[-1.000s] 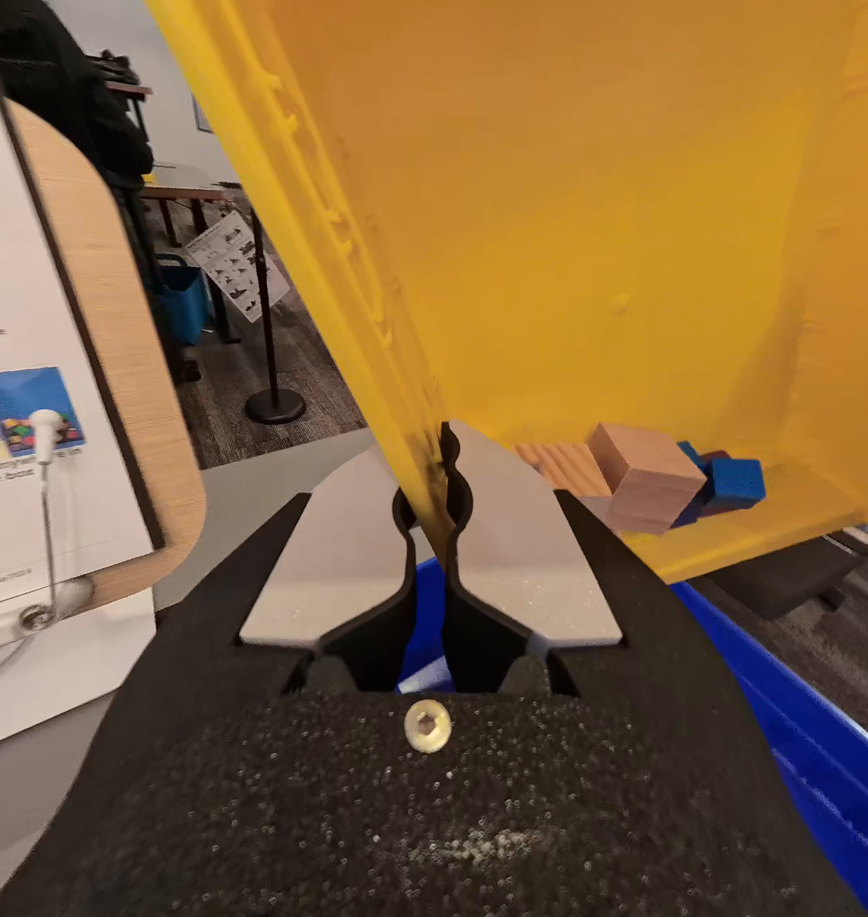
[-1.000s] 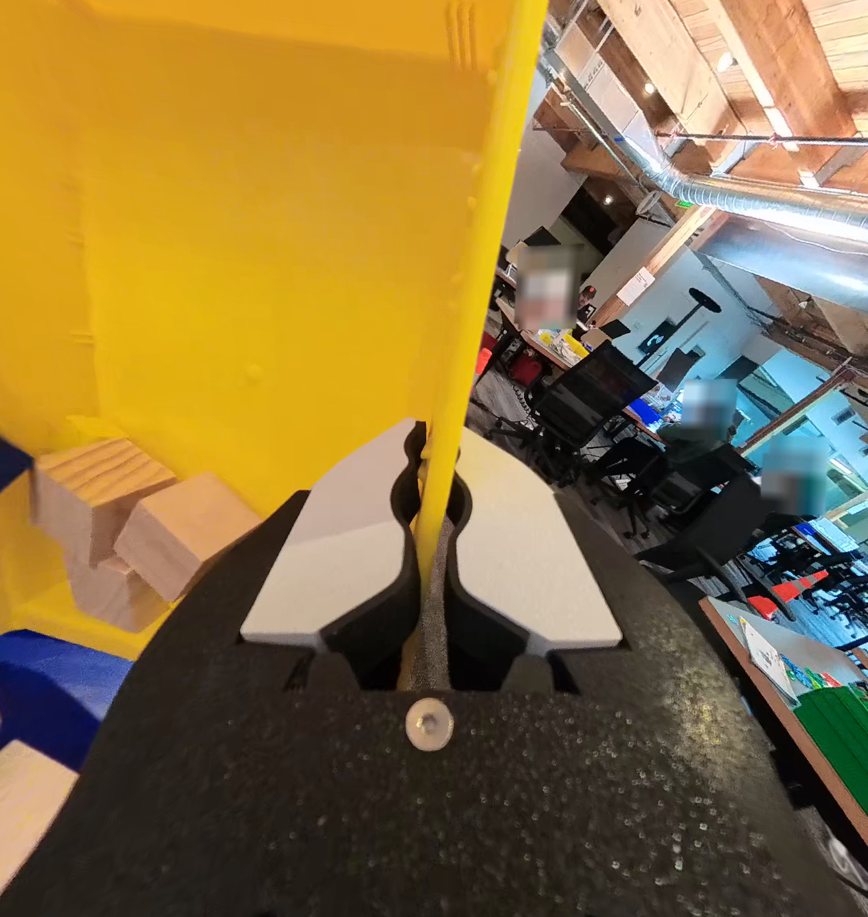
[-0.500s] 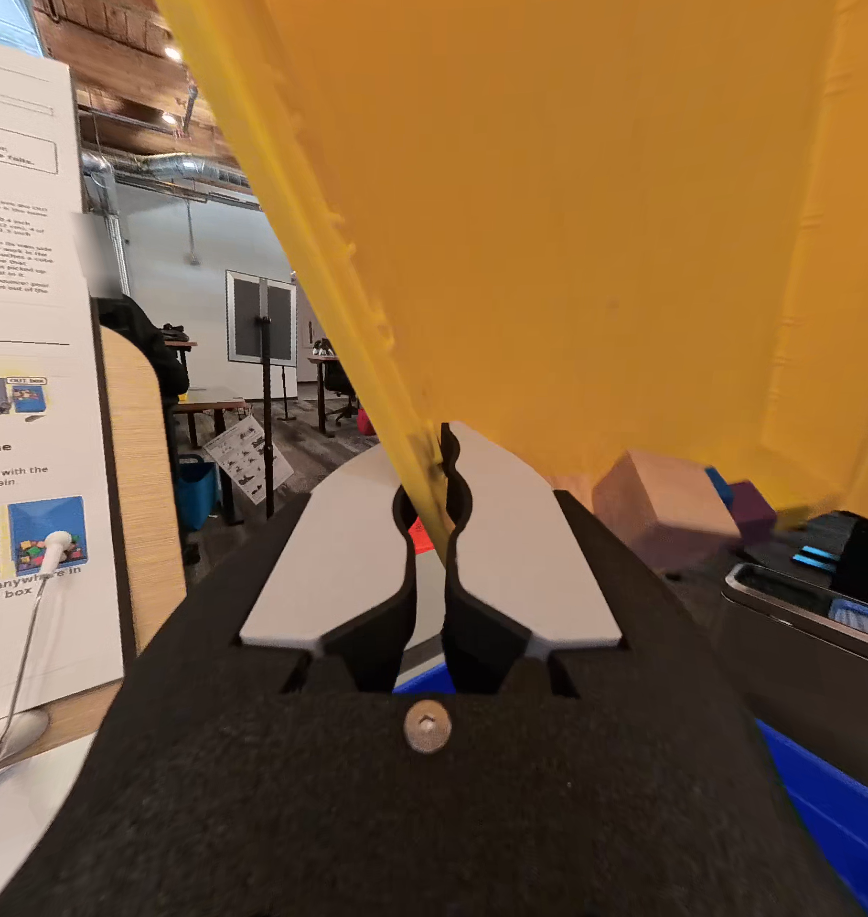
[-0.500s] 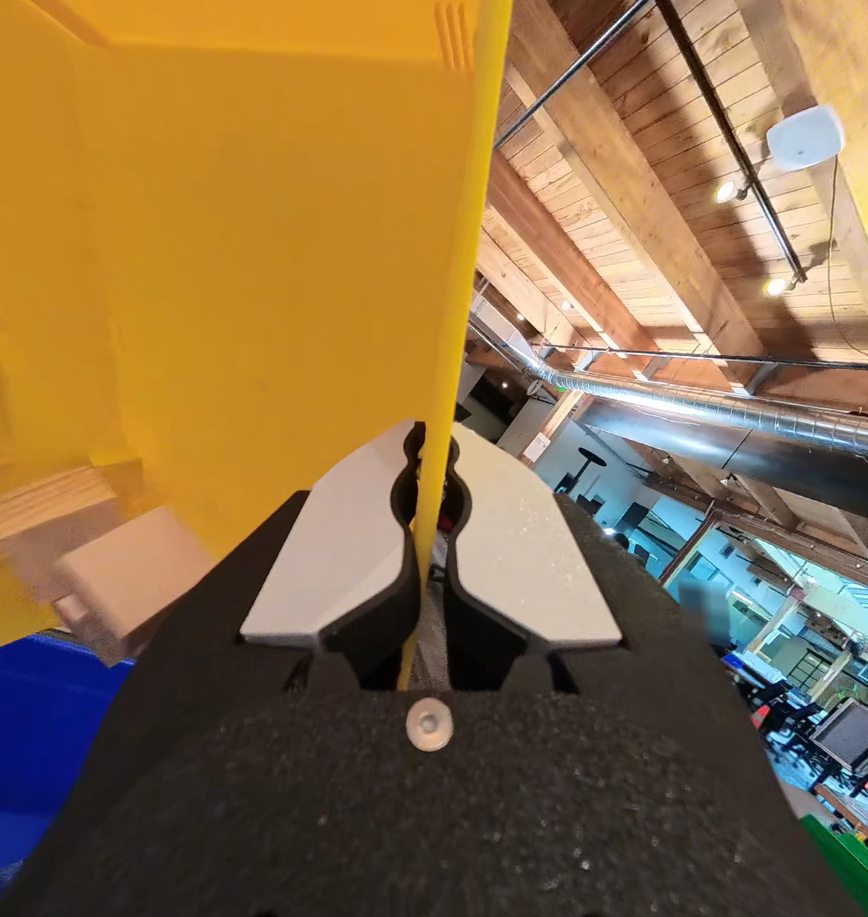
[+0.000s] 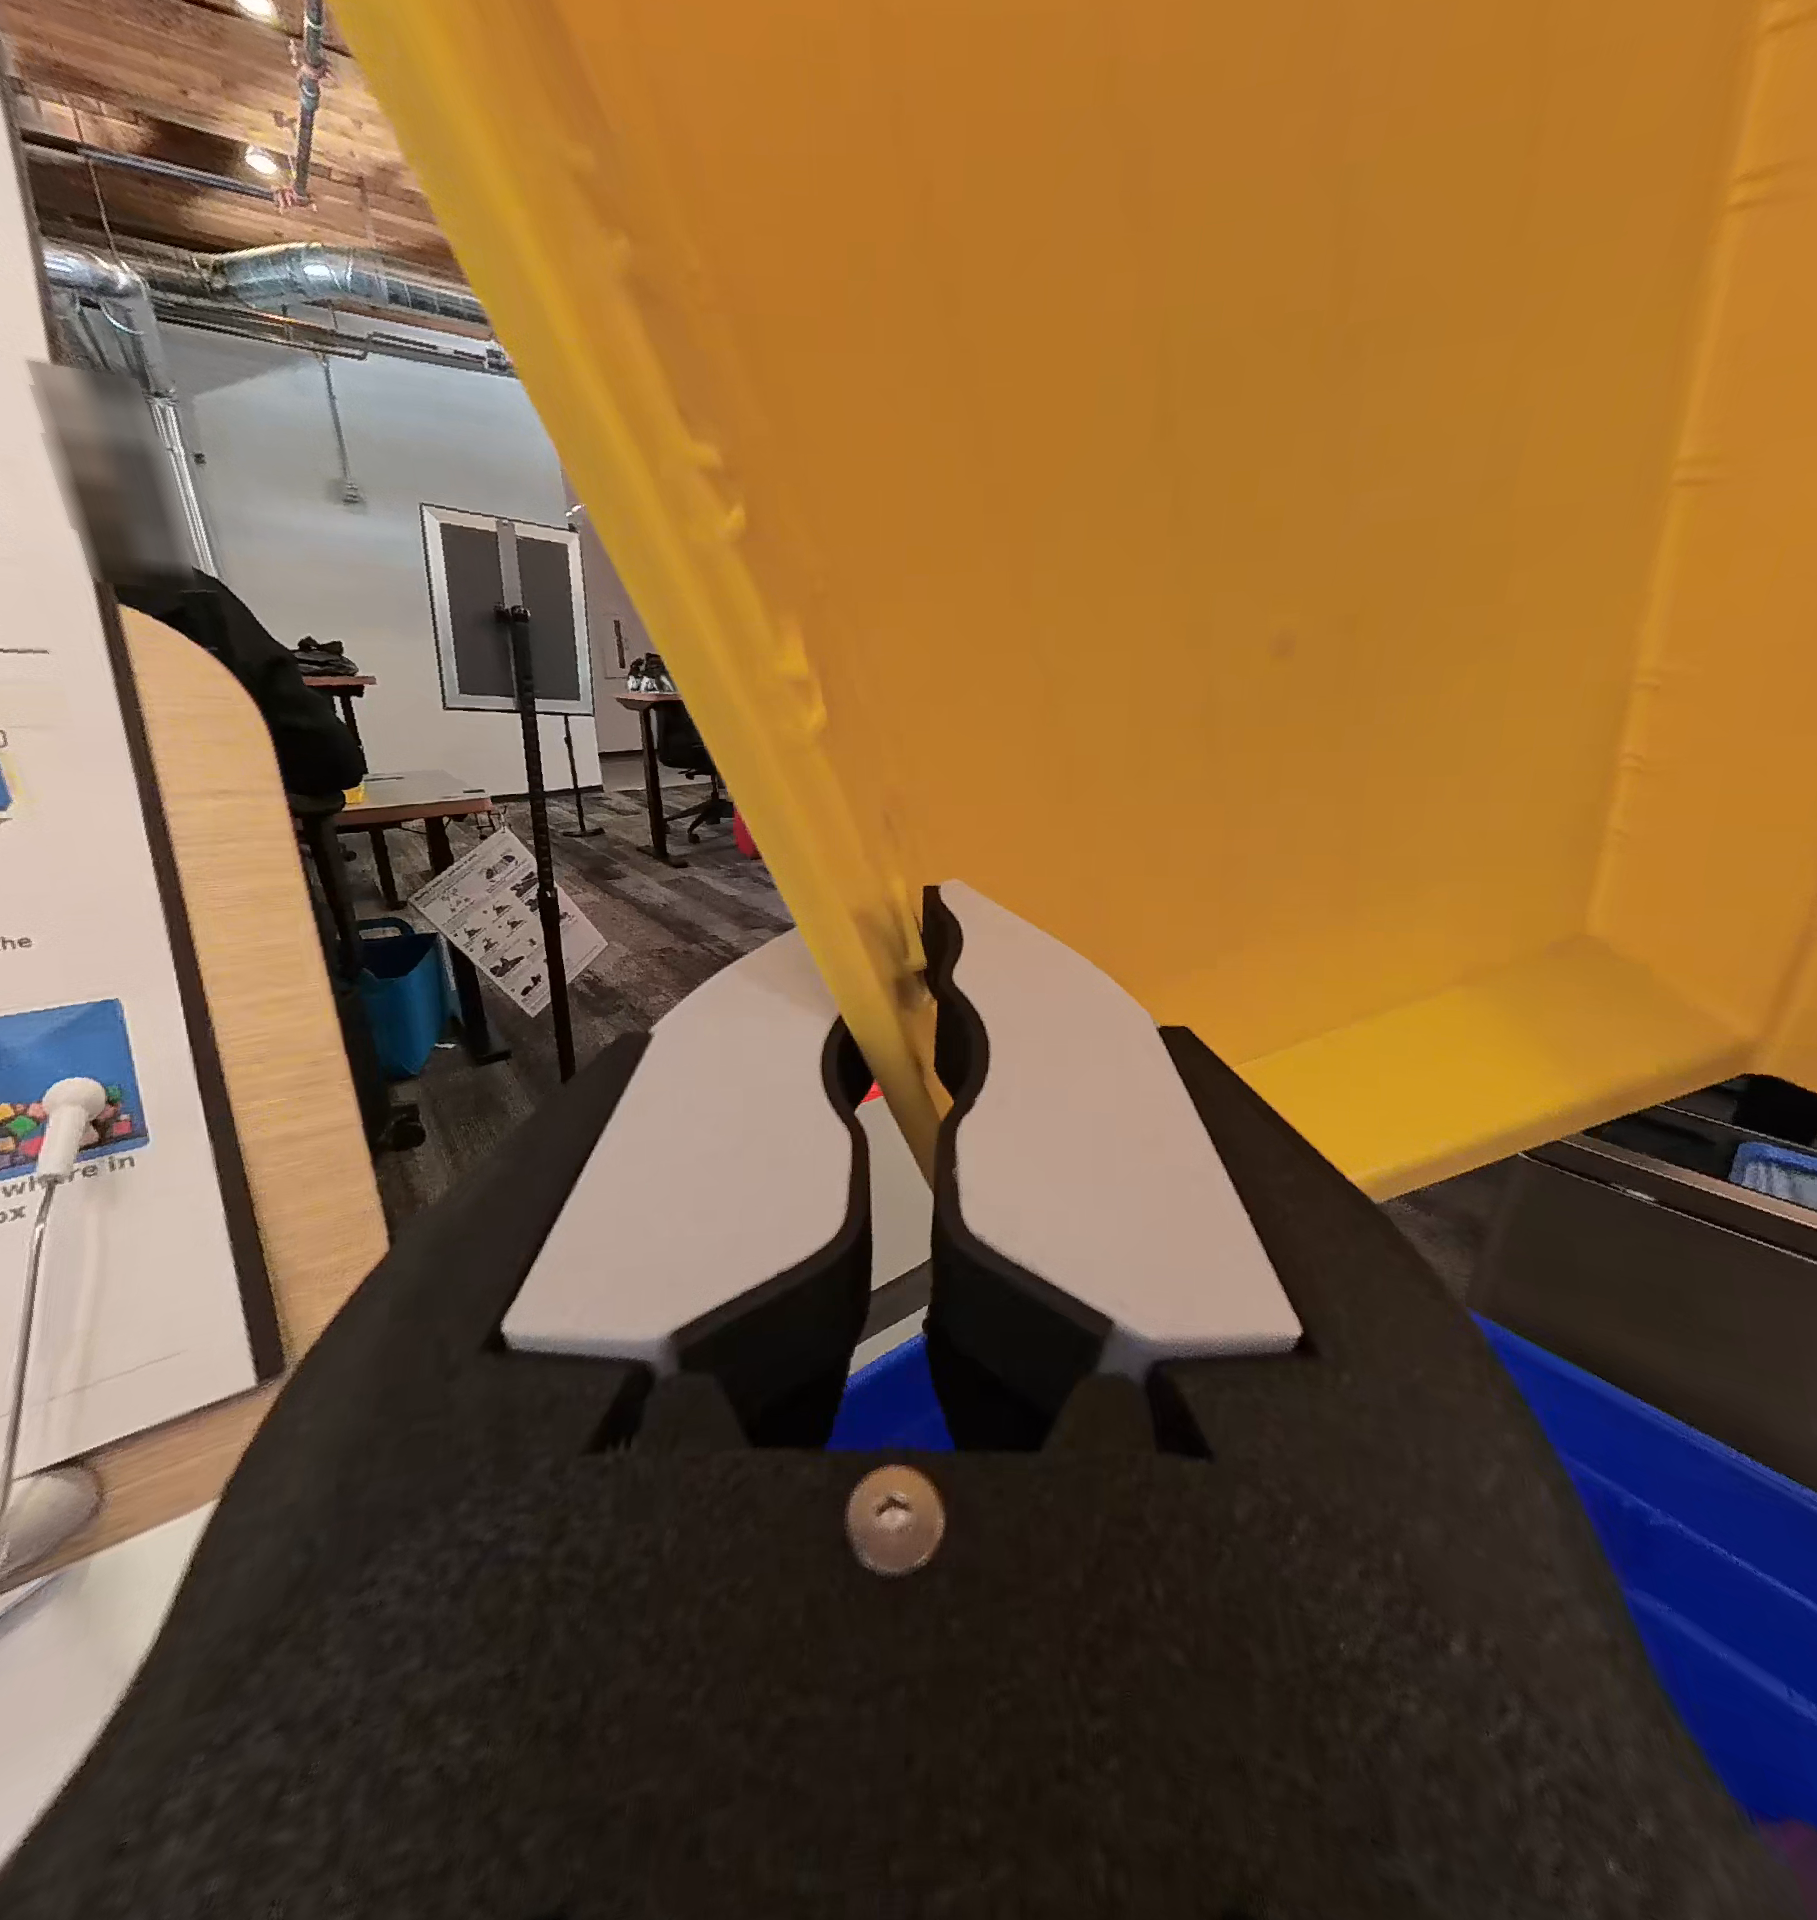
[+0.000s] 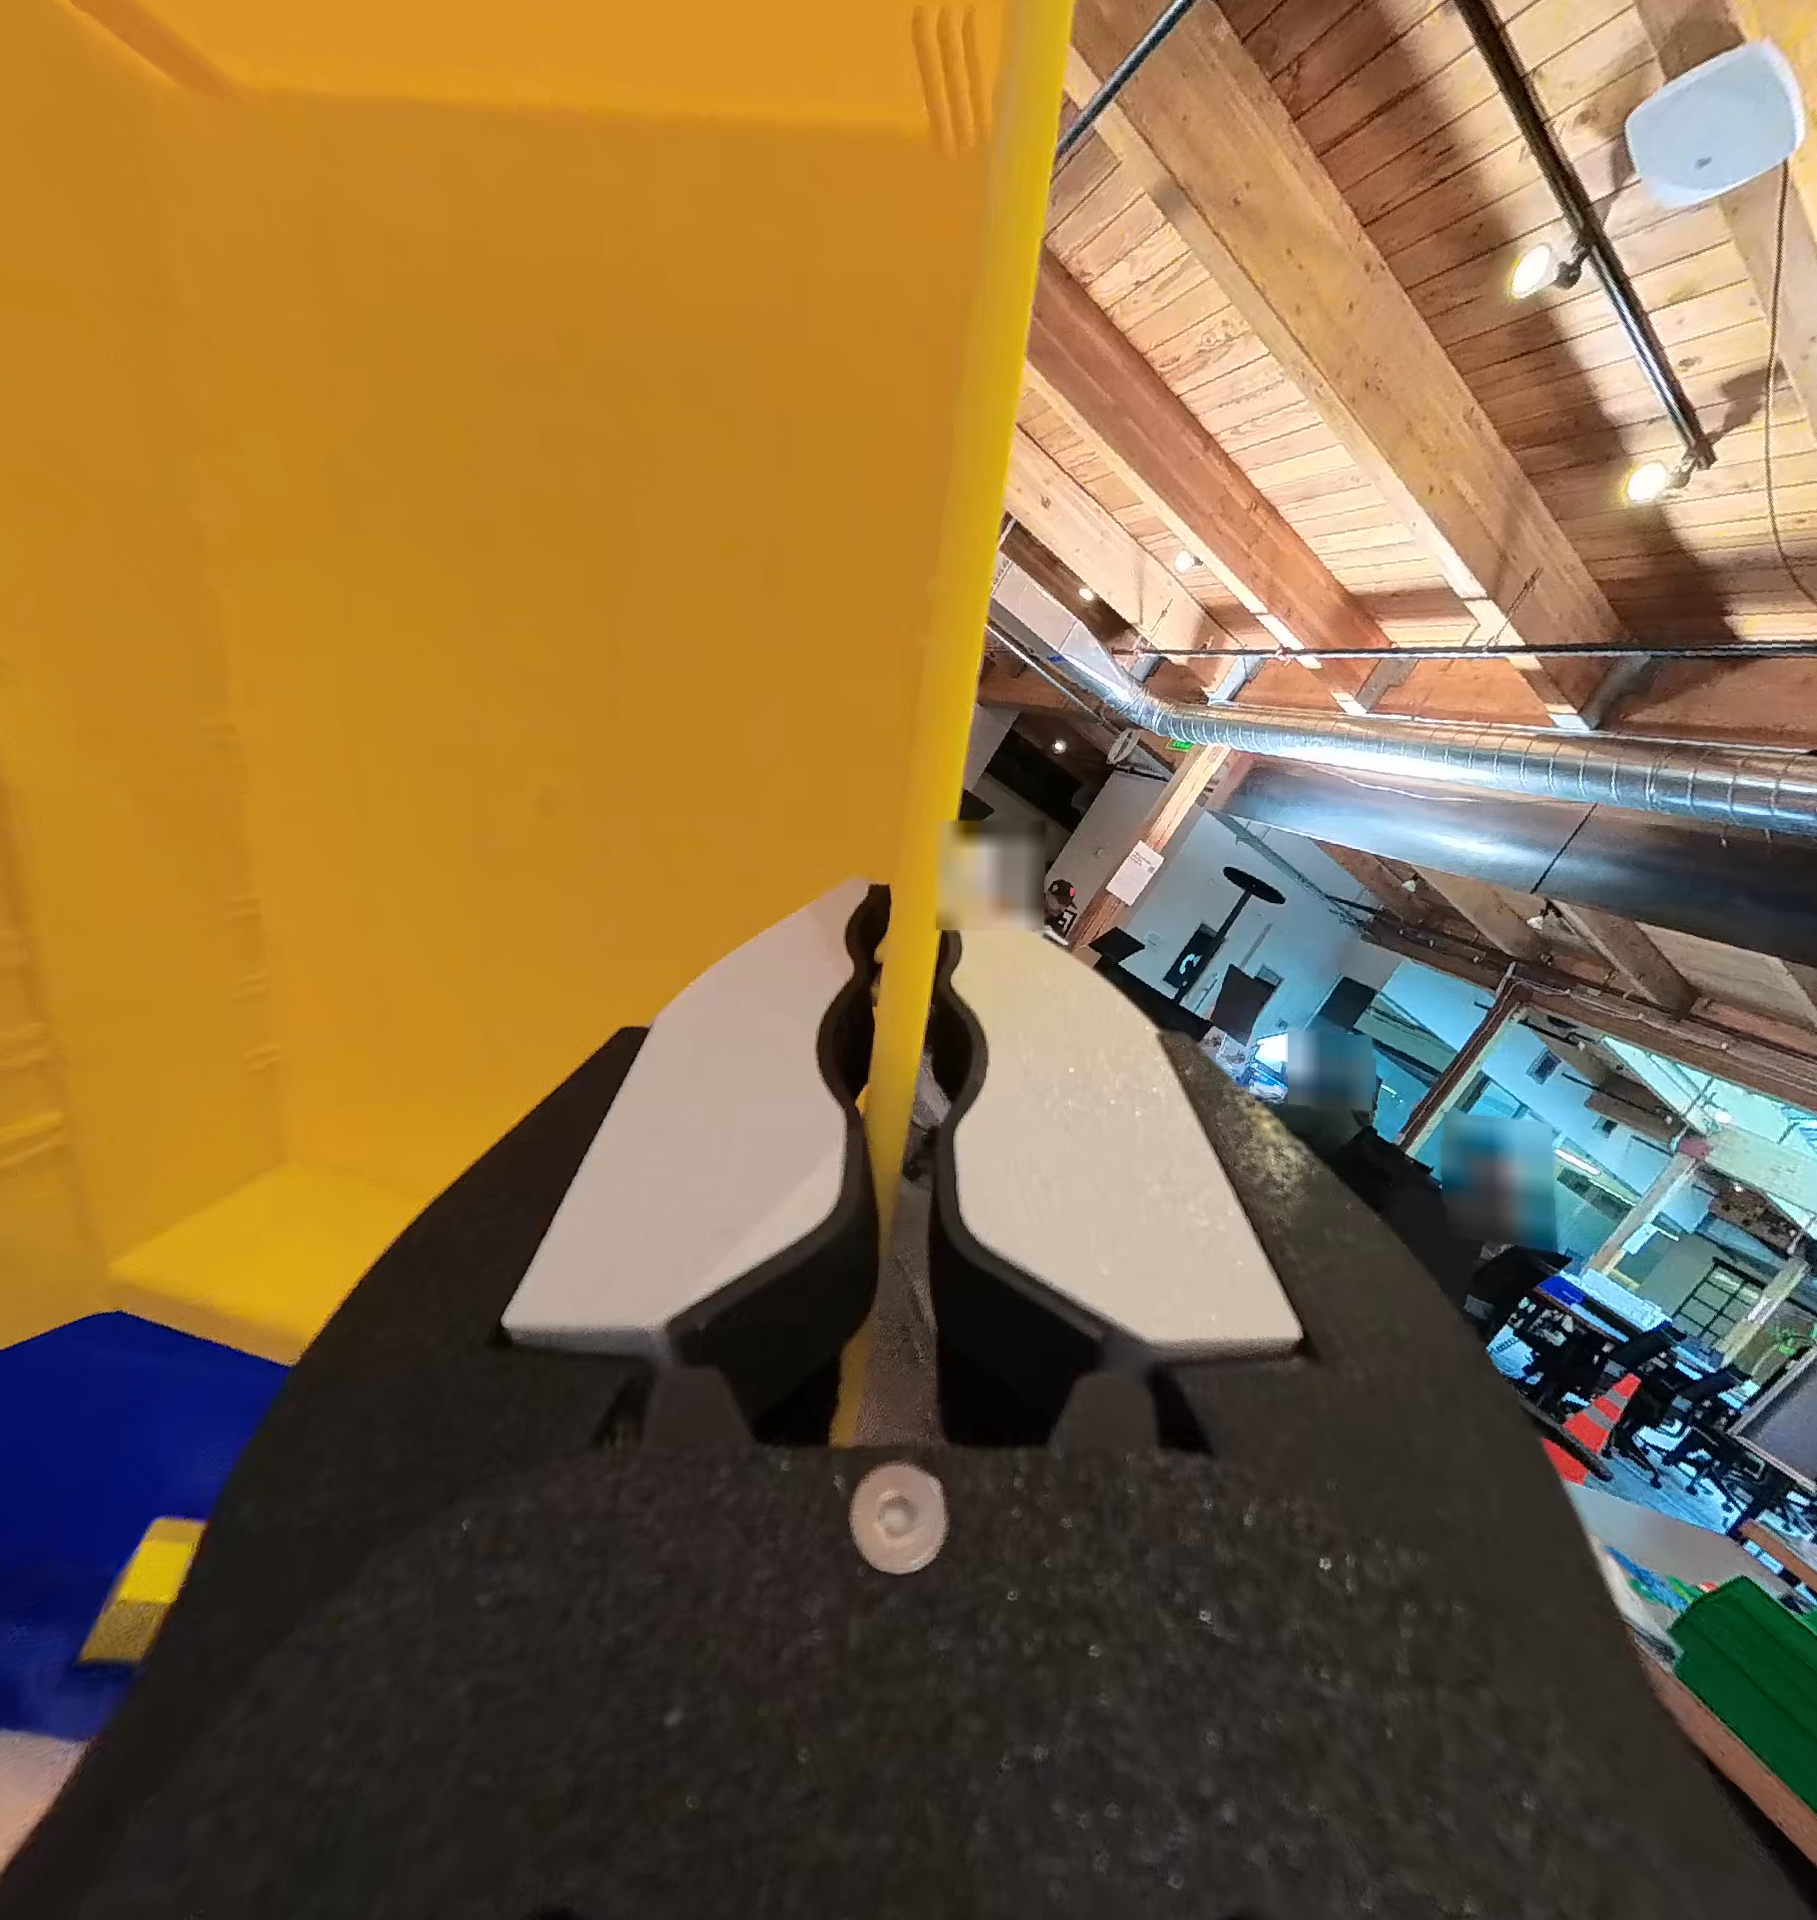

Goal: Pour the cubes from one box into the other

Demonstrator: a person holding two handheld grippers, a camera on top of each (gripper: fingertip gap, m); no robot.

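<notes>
Yellow box (image 5: 1247, 468) tipped up high over the blue box (image 5: 1714, 1558), inside bare. Pinched by its thin side walls: left gripper (image 5: 909, 997) on one, right gripper (image 6: 909, 997) on the other. Yellow cube (image 6: 145, 1590) down in the blue box.

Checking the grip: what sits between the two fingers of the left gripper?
In the left wrist view, the yellow box's thin side wall runs between the left gripper's fingers, clamped there.
</notes>
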